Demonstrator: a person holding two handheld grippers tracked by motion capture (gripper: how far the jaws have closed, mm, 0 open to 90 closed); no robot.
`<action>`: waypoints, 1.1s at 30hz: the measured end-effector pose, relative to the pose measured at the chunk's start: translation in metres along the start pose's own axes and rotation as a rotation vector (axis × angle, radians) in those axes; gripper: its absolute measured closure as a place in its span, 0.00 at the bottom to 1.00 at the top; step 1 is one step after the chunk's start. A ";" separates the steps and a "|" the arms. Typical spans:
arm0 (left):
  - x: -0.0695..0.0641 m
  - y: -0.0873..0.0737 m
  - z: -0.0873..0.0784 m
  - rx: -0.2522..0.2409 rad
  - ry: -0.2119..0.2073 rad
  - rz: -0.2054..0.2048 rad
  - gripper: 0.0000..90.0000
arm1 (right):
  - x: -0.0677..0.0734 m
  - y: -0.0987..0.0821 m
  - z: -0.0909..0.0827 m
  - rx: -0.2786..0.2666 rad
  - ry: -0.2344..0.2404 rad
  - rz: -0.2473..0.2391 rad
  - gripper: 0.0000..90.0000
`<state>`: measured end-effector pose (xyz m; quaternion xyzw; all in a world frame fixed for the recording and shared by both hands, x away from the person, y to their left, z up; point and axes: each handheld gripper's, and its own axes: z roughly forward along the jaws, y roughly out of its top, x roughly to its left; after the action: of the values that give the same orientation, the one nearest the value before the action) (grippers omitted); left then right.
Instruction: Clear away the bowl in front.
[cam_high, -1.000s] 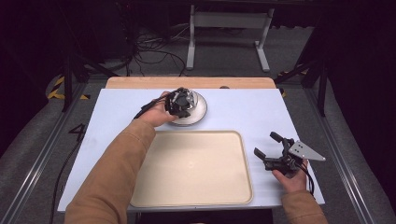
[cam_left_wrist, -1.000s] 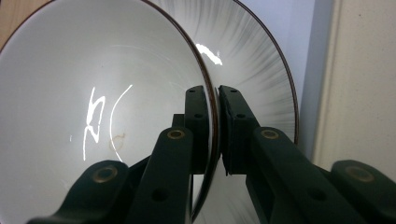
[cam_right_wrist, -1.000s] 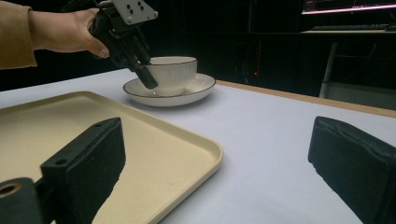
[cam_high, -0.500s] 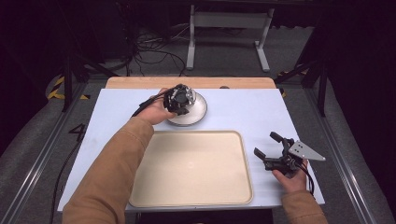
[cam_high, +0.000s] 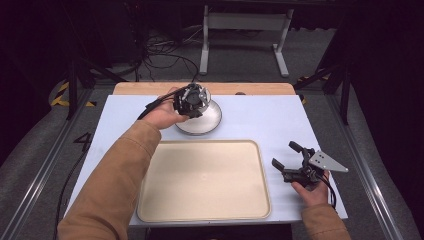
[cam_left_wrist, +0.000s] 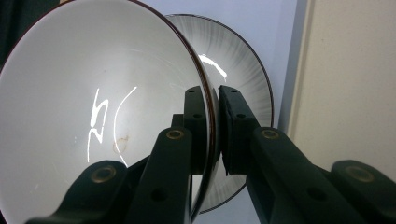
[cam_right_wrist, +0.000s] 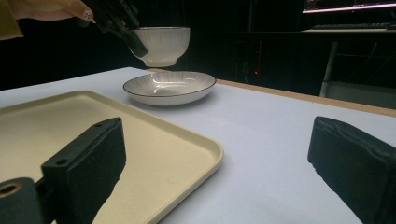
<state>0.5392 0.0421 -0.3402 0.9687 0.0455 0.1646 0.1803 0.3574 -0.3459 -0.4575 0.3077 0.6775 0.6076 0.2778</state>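
Observation:
My left gripper is shut on the rim of a small white bowl, one jaw inside and one outside. The bowl hangs upright in the air just above a shallow white plate with a dark rim at the table's far middle. In the high view that plate lies partly under the hand. My right gripper rests near the table's right front edge, open, with nothing between its pads; it points toward the plate.
A large cream tray lies bare at the front middle of the pale blue table, between the two hands. A wooden strip runs along the far edge. Dark floor, cables and a stand lie beyond.
My left gripper has risen with the bowl, lifting it off the plate. The right hand has stayed where it was.

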 end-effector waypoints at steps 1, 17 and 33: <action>0.000 0.001 -0.002 -0.001 0.003 0.004 0.92 | 0.000 0.000 0.000 0.000 0.000 0.000 0.05; -0.013 0.011 -0.032 -0.009 0.001 0.053 0.92 | 0.000 0.000 0.000 0.001 -0.001 -0.001 0.05; -0.029 0.010 -0.052 -0.032 -0.053 0.102 0.92 | 0.000 0.000 0.000 0.002 0.000 -0.001 0.05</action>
<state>0.4945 0.0461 -0.2994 0.9707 -0.0111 0.1486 0.1884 0.3575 -0.3458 -0.4575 0.3077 0.6780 0.6068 0.2780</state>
